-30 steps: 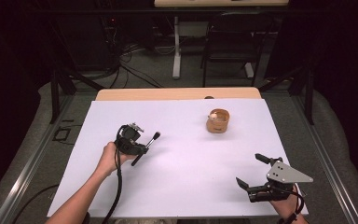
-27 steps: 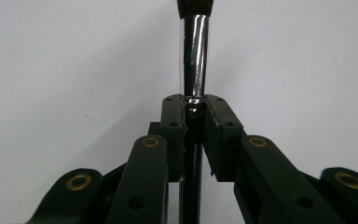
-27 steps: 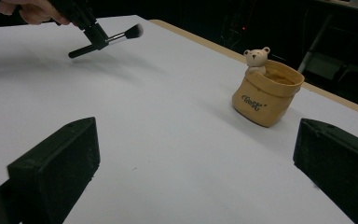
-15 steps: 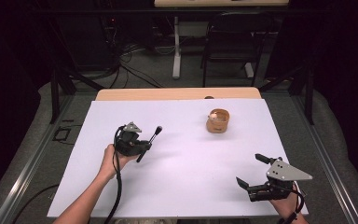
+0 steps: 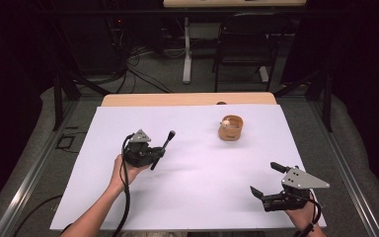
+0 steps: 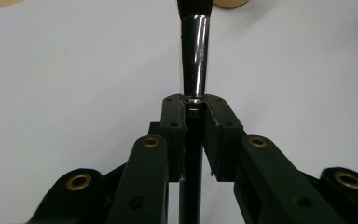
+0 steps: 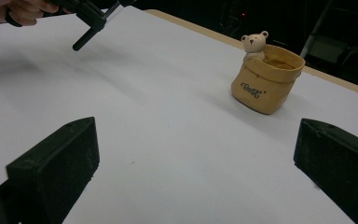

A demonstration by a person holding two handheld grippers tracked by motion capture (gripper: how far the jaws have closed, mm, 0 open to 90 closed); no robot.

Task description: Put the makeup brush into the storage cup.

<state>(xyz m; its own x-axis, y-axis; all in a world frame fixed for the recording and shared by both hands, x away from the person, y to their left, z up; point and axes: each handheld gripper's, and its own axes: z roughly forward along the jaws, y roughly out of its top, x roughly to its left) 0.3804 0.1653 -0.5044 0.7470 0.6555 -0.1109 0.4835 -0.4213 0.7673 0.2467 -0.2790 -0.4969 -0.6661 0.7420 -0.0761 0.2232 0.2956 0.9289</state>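
My left gripper is shut on a black-handled makeup brush, held above the white table left of centre. In the left gripper view the brush's silver ferrule and dark bristles stick out past the shut jaws. A tan sack-shaped pot with a small bear figure on its rim stands upright at the back right. Near the front right edge my right gripper is open and holds nothing. Its view looks across the sheet to the pot and the brush's handle end.
A white sheet covers the table, with a strip of bare wood along the far edge. Beyond it are a chair, a desk leg and cables on the floor. Metal rails run along both sides.
My left gripper has tipped the brush so its bristle end points farther up and away, and has shifted slightly right. The right gripper has stayed put.
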